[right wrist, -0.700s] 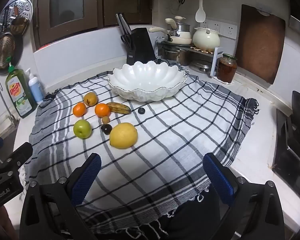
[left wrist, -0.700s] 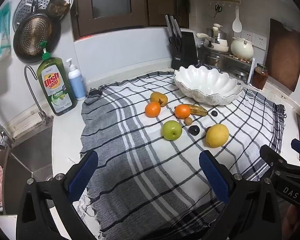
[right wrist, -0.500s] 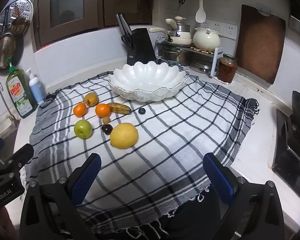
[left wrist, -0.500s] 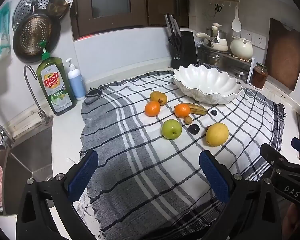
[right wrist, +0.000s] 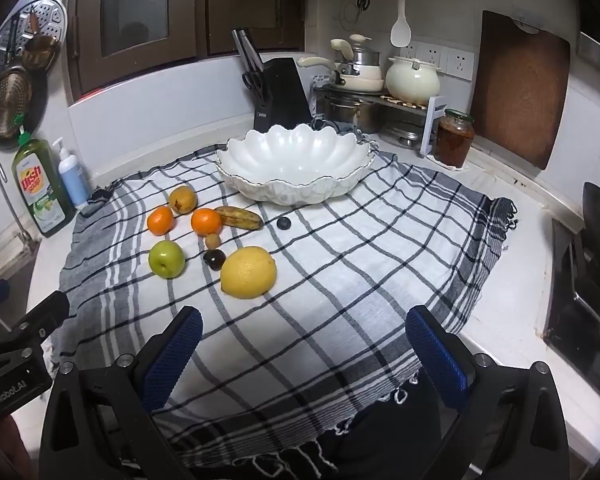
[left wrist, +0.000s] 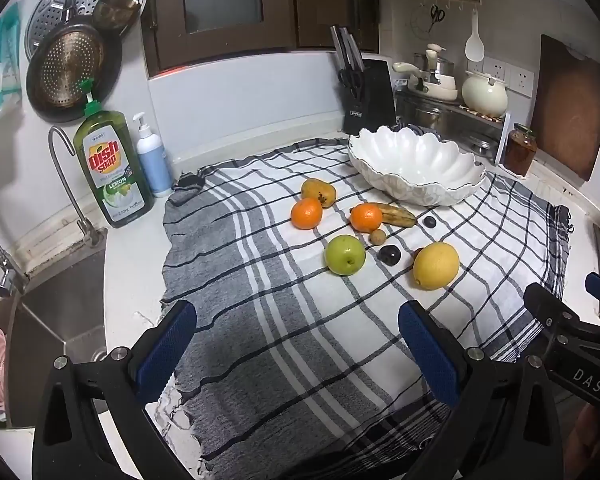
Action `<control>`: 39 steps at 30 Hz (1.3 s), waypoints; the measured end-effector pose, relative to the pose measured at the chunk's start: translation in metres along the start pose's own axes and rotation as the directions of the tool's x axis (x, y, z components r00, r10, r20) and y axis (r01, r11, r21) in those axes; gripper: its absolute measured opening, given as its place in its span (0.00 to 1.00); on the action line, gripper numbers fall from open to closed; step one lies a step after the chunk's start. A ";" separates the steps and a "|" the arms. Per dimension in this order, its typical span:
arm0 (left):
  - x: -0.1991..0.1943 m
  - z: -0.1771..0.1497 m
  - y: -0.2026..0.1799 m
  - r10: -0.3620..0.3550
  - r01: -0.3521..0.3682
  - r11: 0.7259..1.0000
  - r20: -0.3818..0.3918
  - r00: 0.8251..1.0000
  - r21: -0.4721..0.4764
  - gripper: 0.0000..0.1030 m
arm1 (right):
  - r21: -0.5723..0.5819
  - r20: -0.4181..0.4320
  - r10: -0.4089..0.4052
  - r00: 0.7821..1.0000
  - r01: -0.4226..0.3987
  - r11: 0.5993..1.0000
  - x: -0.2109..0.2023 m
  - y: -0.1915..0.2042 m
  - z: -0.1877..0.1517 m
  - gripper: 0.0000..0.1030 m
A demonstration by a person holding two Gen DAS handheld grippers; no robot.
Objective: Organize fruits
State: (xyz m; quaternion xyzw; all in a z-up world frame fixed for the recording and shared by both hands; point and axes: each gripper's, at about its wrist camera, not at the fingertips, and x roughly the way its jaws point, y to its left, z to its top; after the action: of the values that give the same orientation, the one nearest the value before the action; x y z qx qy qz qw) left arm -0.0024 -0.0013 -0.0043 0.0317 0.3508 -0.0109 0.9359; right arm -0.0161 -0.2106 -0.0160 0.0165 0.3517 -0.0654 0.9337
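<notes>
Several fruits lie loose on a checked cloth (left wrist: pixel 284 340) (right wrist: pixel 340 280): a lemon (left wrist: pixel 436 265) (right wrist: pixel 249 272), a green apple (left wrist: pixel 345 255) (right wrist: pixel 166 259), two oranges (left wrist: pixel 307 213) (left wrist: pixel 366 217), a pear (left wrist: pixel 318 192) (right wrist: pixel 183 199), a browned banana (left wrist: pixel 396 214) (right wrist: pixel 239 217) and small dark fruits (left wrist: pixel 389 255). A white scalloped bowl (left wrist: pixel 416 168) (right wrist: pixel 296 168) stands empty behind them. My left gripper (left wrist: pixel 296 340) and right gripper (right wrist: pixel 304 340) both hover open near the cloth's front edge, nothing between their fingers.
A sink (left wrist: pixel 40 320) with a tap lies to the left, dish soap (left wrist: pixel 110 168) and a pump bottle (left wrist: pixel 152 160) beside it. A knife block (right wrist: pixel 280 92), pots, a jar (right wrist: pixel 454 140) and a cutting board (right wrist: pixel 520 88) line the back. A stove (right wrist: pixel 588 280) sits at right.
</notes>
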 end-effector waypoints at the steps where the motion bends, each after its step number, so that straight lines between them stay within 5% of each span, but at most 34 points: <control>1: 0.000 0.000 0.000 0.001 -0.001 1.000 0.001 1.000 0.000 1.00 | 0.000 0.000 0.000 1.000 0.000 1.000 0.000 0.000 0.000 1.00; 39: 0.000 -0.001 -0.001 -0.007 0.007 1.000 -0.004 1.000 0.003 1.00 | 0.000 0.004 -0.001 1.000 0.001 1.000 -0.001 -0.001 -0.001 1.00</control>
State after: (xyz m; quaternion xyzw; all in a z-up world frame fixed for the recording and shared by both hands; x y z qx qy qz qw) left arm -0.0033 -0.0027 -0.0048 0.0321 0.3527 -0.0147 0.9351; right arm -0.0173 -0.2115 -0.0159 0.0163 0.3499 -0.0659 0.9343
